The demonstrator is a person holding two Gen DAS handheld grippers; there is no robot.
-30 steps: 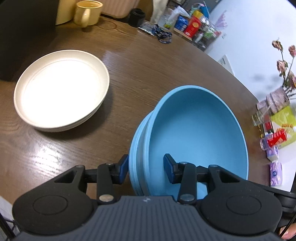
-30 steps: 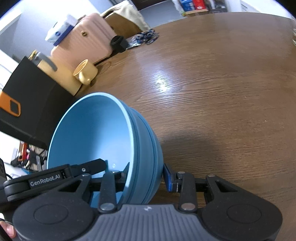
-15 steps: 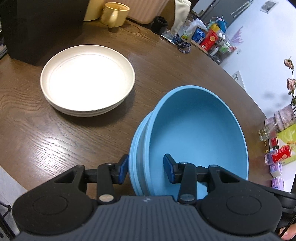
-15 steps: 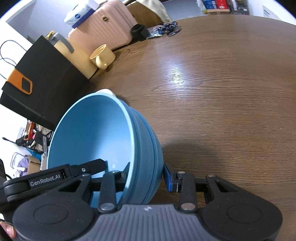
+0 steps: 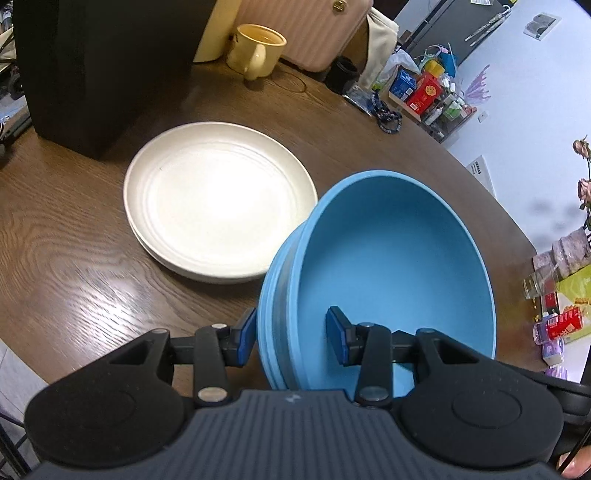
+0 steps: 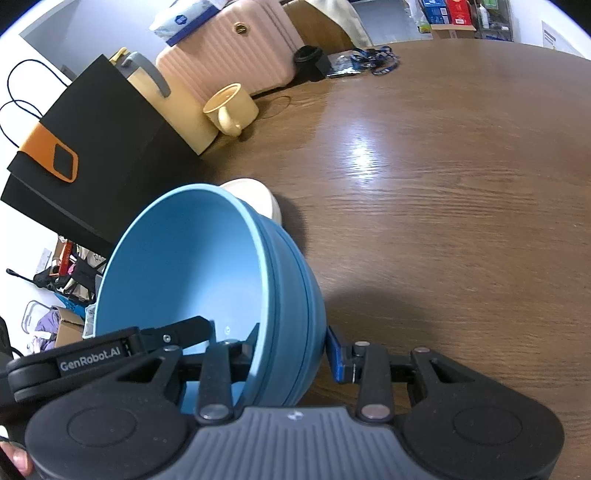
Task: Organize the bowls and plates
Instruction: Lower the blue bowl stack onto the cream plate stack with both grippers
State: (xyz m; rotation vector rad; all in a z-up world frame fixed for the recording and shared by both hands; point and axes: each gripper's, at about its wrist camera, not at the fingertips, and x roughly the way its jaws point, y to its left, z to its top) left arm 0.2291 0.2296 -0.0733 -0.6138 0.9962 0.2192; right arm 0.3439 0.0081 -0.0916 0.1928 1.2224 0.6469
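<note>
Left gripper (image 5: 291, 334) fingers clamp blue bowls (image 5: 391, 266) rim; cream plates (image 5: 218, 199) beside

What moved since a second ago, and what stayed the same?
The stack of blue bowls was carried across the wooden table toward the cream plates, which now sit beside it, partly behind its rim. Both grips are unchanged: left gripper and right gripper still clamp opposite rims. Nothing was let go.

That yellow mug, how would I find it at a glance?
Start at the tall black paper bag on the round wooden table. Just beside it, before the ribbed pink suitcase, stands the pale yellow ceramic mug, the only handled cup there.
</note>
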